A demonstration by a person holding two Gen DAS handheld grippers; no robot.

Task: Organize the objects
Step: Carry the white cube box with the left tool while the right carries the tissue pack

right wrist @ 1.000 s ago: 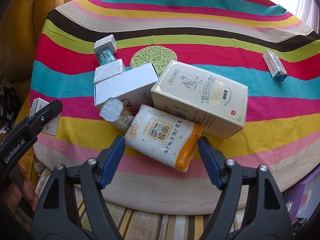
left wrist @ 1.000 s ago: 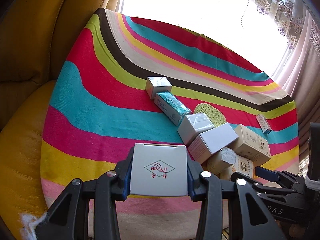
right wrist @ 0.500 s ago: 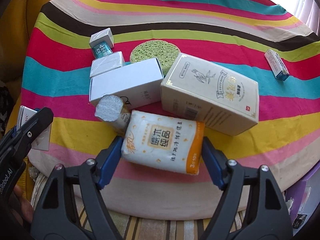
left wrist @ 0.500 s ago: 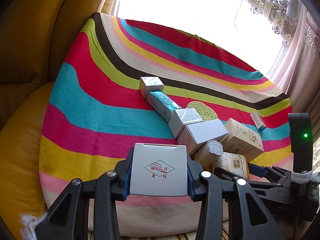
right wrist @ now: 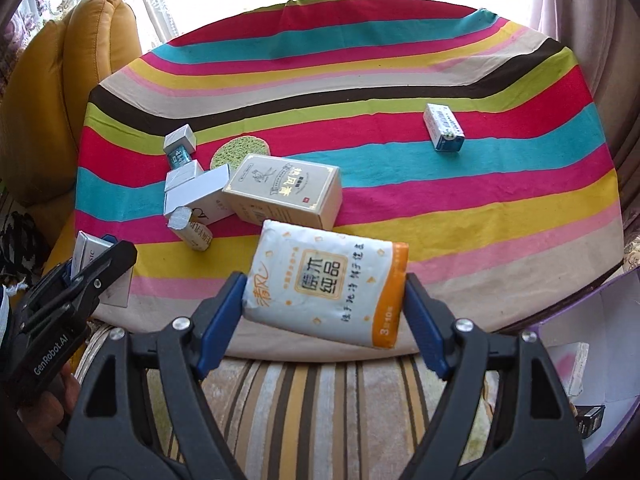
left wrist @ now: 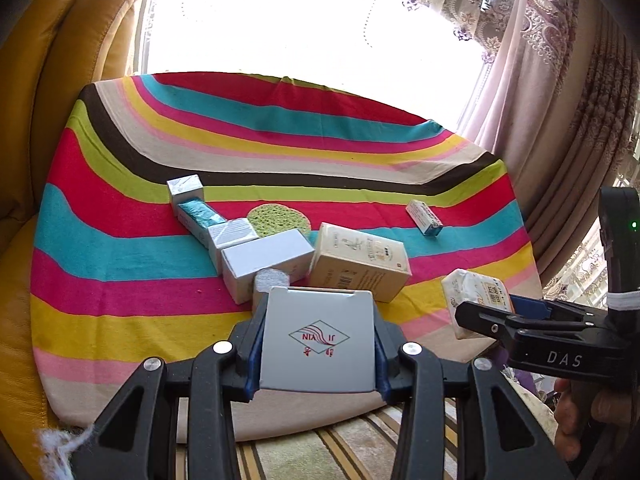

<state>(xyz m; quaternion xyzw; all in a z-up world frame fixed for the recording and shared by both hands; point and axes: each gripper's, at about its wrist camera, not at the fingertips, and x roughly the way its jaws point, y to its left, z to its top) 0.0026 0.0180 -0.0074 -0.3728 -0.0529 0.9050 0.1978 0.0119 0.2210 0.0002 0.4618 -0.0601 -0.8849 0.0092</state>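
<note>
So both hands are mid-carry: the left gripper (left wrist: pixel 318 350) has its fingers clamped on a white box (left wrist: pixel 318 338), the right gripper (right wrist: pixel 324 300) on a tissue pack (right wrist: pixel 326 282), both lifted at 6 o'clock off the striped surface (right wrist: pixel 480 216). Next, probably the purple bin (right wrist: pixel 600 320) at 4 o'clock.

— Hiding part of the small foam-capped tube (left wrist: pixel 272 280) behind the white logo box (left wrist: pixel 318 344) in the left wrist view.
— Cutting off the purple bin (right wrist: pixel 600 320) at the right edge of the right wrist view; blurring the dark small box (right wrist: pixel 591 420) inside beyond reading.
— Covering most of the tissue pack (left wrist: pixel 476 294) behind the right gripper (left wrist: pixel 496 316).
— Washing out everything beyond the window (left wrist: pixel 300 20).
— Leaving print on the small blue-ended box (right wrist: pixel 443 128) too small to read.
</note>
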